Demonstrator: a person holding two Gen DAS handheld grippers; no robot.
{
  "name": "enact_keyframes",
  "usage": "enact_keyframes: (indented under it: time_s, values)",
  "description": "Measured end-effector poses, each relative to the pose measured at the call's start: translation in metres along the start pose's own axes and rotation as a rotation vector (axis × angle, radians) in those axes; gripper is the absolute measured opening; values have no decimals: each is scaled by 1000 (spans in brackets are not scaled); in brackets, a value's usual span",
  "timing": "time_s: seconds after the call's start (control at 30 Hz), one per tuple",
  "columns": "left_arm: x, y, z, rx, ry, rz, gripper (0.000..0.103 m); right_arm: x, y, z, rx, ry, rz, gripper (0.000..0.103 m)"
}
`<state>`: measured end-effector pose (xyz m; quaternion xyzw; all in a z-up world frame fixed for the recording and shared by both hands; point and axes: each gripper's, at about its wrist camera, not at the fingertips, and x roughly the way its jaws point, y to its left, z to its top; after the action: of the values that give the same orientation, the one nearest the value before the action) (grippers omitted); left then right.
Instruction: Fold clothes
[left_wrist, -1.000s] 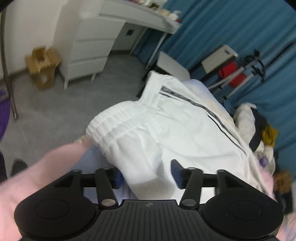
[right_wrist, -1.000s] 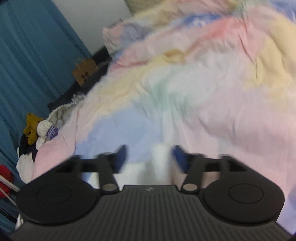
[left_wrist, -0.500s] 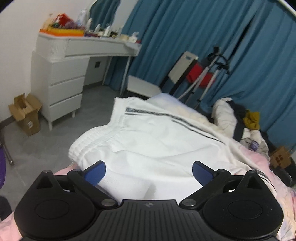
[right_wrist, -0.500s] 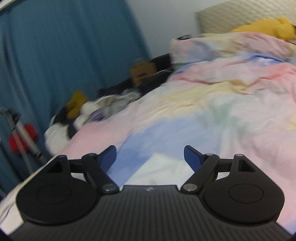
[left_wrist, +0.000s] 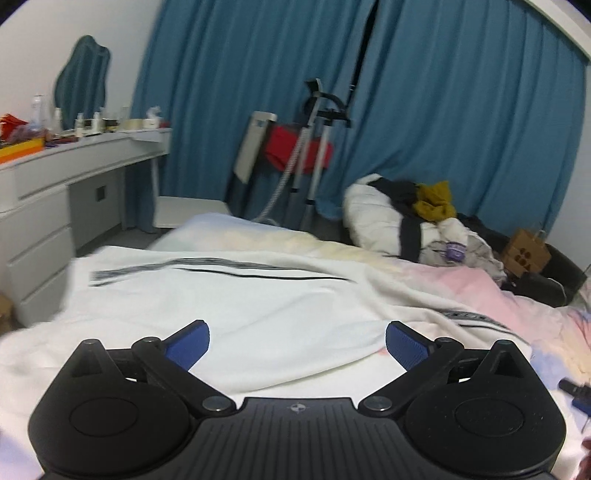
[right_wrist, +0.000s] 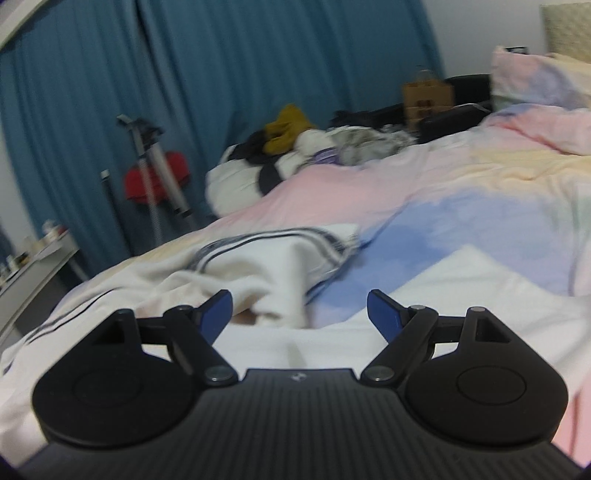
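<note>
The left gripper (left_wrist: 297, 341) hangs with its blue-padded fingers (left_wrist: 188, 345) spread wide, grasping nothing. Just beyond and beneath them lies the white garment with dark side stripes (left_wrist: 229, 310), spread fairly flat across the pastel pink, blue and yellow duvet (left_wrist: 491, 291). Its near edge is folded over, its surface is softly creased, and a striped band (left_wrist: 221, 267) runs across its far part.

The right gripper (right_wrist: 299, 312) is likewise released, its blue pads (right_wrist: 382, 314) far apart over white cloth. Past them the same garment (right_wrist: 258, 269) bunches into a rumpled ridge, one striped end (right_wrist: 325, 240) turned up and resting on the duvet (right_wrist: 461, 206). A flatter white panel (right_wrist: 472, 284) lies to the right of the ridge.

Farther off, a heap of mixed clothes with a mustard-yellow piece on top (left_wrist: 417, 218) sits at the bed's far side, near a brown cardboard box (left_wrist: 524, 253). Behind stand blue curtains (left_wrist: 461, 110), a metal stand carrying something red (left_wrist: 306, 151), and a white drawer desk (left_wrist: 48, 206) crowded with bottles.
</note>
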<state>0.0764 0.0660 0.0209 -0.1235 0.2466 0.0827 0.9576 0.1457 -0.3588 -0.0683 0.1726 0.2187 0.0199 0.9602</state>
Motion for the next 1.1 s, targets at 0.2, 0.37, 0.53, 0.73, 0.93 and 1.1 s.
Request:
enact_keyframes:
  time_s: [0.2, 0.37, 0.53, 0.73, 0.93, 1.1]
  values:
    - [81, -52, -18, 94, 43, 16, 103, 19, 18, -11, -61, 50, 75, 82]
    - [141, -67, -54, 321, 45, 75, 100, 55, 29, -19, -140, 85, 4, 82]
    - [185, -55, -74, 397, 77, 115, 91, 109, 26, -20, -185, 161, -78, 74]
    - [201, -35, -79, 378, 105, 116, 31, 144, 26, 0, -201, 224, -175, 21]
    - [175, -5, -41, 134, -37, 55, 10, 169, 64, 84, -502, 134, -325, 16]
    - [153, -4, -28, 117, -131, -42, 10, 155, 123, 146, -898, -154, -390, 16]
